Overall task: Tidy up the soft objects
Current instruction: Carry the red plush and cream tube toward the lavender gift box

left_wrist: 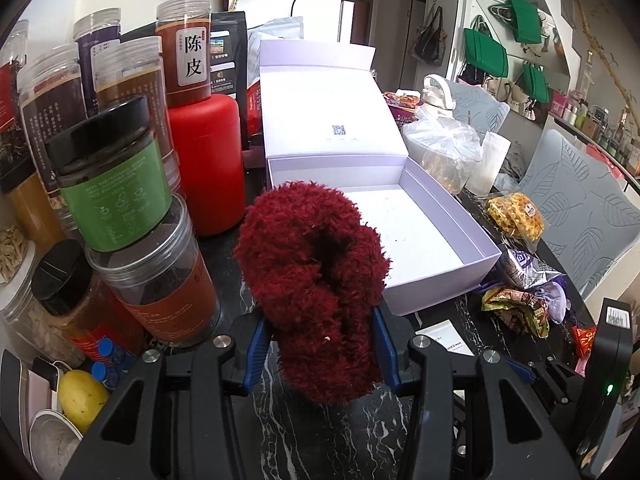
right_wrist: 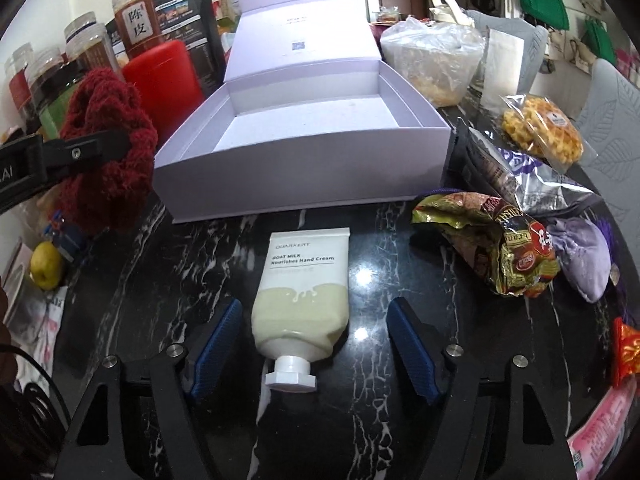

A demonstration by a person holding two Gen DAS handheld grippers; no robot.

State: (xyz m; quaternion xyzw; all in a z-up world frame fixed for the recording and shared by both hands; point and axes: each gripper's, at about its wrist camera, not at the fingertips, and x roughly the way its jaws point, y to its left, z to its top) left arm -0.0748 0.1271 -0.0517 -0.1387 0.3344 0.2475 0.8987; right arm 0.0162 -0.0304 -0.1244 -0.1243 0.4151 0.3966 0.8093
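The left gripper (left_wrist: 322,344) squeezes a fuzzy red slipper (left_wrist: 316,280) beside stacked jars (left_wrist: 116,184) and the lilac box (left_wrist: 436,276), while the right gripper (right_wrist: 316,344) gapes wide around a hand cream tube (right_wrist: 300,300), chip bag (right_wrist: 492,240) nearby.

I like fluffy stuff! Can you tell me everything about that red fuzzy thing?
The red fuzzy thing is a dark red, shaggy, yarn-like bundle, soft and lumpy, with a dark hollow near its middle. The left tongs are shut on it, blue pads pressing both sides, holding it above the black marble table. It hangs just in front of the open pale purple box's near corner, beside the stacked jars.
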